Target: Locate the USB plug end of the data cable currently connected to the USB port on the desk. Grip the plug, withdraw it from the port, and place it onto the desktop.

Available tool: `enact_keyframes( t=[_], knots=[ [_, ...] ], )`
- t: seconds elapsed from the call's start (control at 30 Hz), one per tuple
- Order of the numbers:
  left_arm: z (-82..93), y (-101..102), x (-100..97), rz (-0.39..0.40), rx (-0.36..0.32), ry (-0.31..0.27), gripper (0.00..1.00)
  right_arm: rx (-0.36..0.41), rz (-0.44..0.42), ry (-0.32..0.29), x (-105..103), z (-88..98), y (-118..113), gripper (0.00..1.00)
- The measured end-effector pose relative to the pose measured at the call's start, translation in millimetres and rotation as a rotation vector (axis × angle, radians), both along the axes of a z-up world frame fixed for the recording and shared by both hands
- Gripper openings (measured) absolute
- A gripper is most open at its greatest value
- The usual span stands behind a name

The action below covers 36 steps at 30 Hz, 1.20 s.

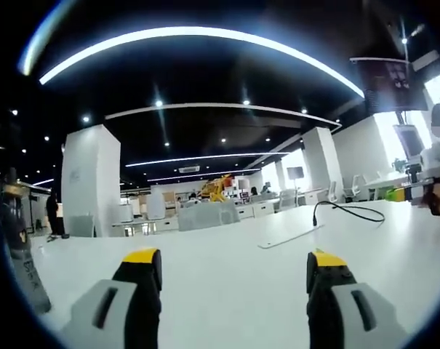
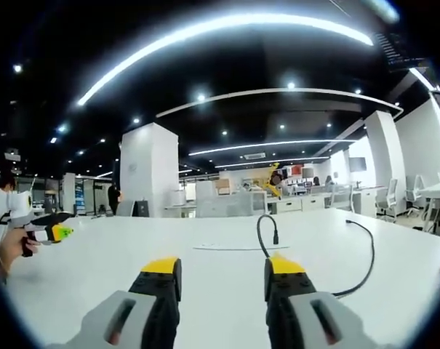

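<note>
No words or brand marks can be read anywhere; a dark sign hanging high in the left gripper view is too blurry.

In the left gripper view, the left gripper has its two yellow-tipped fingers spread wide with nothing between them. They hover low over a big white desk. Ahead and to the right lies a thin flat white strip on the desk. Just past it, the black cable loops across the desk, and one end bends up and then points down. The cable is well apart from the fingers.

In the right gripper view, the right gripper also has its fingers spread apart, holding nothing. The cable rises in a little arch just above the right finger, and its small dark plug end hangs down, near the white strip. Whether the plug sits in a port cannot be told. The rest of the thin black cable curves away to the right across the desk. At the far left a person's hand holds the other gripper.
</note>
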<state>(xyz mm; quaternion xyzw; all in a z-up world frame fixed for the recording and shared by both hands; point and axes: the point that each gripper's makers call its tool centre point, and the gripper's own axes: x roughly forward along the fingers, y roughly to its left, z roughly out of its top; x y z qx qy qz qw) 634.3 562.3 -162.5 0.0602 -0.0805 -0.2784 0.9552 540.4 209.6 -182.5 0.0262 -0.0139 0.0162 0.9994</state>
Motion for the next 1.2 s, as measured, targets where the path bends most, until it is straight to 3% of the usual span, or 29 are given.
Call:
enact_keyframes(
  t=[0.5, 1.2],
  knots=[
    [6.5, -30, 16.8, -0.085, 0.000, -0.031, 0.82, -0.031, 0.020, 0.036, 10, -2.9, -17, 0.45],
    [0.9, -76, 40.3, -0.203, 0.043, -0.018, 0.83, -0.028, 0.050, 0.061, 20, -3.7, -24, 0.45]
  ],
)
